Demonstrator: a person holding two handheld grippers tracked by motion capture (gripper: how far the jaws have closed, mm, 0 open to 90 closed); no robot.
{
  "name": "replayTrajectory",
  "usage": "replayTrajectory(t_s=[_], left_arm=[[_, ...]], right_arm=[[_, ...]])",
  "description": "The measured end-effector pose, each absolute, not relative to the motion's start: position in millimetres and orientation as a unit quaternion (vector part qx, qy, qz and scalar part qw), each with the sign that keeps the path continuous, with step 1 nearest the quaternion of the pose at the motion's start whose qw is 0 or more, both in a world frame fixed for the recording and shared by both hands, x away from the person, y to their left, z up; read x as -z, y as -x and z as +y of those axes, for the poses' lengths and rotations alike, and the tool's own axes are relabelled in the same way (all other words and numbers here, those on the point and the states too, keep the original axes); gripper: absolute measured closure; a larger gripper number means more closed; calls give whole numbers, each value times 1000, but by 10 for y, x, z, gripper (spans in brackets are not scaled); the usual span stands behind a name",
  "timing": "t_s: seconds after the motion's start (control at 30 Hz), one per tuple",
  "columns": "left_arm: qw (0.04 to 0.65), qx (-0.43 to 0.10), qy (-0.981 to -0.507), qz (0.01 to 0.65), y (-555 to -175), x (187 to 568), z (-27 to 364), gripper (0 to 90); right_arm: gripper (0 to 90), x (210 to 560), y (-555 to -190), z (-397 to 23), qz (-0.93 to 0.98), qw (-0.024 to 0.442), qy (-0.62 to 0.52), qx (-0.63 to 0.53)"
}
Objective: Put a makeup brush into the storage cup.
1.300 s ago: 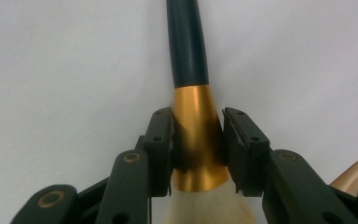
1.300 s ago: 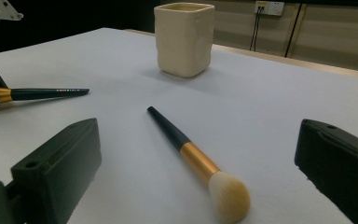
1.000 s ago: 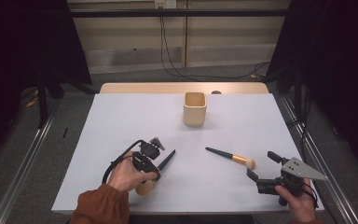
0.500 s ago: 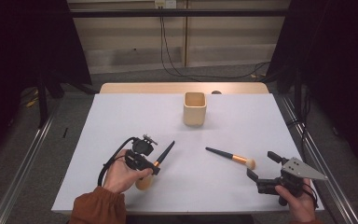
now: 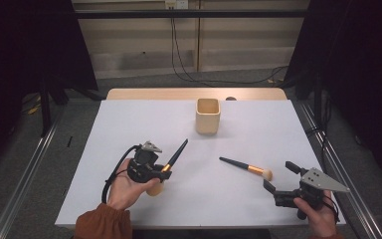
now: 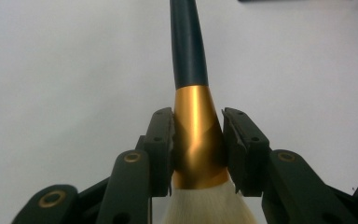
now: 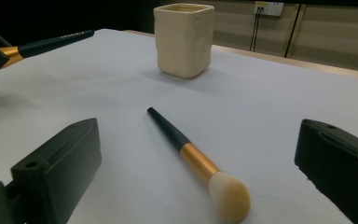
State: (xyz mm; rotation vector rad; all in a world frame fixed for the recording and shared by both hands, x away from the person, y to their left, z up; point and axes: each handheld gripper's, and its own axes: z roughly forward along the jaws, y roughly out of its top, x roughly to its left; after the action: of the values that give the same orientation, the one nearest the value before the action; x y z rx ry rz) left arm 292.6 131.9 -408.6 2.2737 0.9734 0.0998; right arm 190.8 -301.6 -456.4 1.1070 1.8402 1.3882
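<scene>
While clamped — brush [image 6: 196, 135] in left claw [image 6: 197, 144]

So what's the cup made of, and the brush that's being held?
The cup looks like matte cream ceramic or stone; its walls are thick and slightly lumpy. The held brush has a shiny gold band, probably metal, a smooth dark handle, maybe painted wood or plastic, and soft pale bristles. The left gripper clamps the band.

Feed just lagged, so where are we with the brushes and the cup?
Done: nothing; the cup looks empty. In hand: the left gripper is shut on one brush at its gold ferrule, lifted off the table. Left: the second brush lies on the table before the open right gripper.
</scene>
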Motion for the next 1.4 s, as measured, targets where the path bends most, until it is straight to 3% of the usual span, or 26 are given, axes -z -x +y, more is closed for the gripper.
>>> replayTrajectory(t_s=[0.77,1.4], left_arm=[[464,-128,-809,338,-2813,4047,1537,644],[520,-60,-800,292,-2848,3968,1491,644]], right_arm=[[3,4557,-1900,-3019,686,289,-415,-523],[3,4531,-1920,-3010,677,287,-416,-534]])
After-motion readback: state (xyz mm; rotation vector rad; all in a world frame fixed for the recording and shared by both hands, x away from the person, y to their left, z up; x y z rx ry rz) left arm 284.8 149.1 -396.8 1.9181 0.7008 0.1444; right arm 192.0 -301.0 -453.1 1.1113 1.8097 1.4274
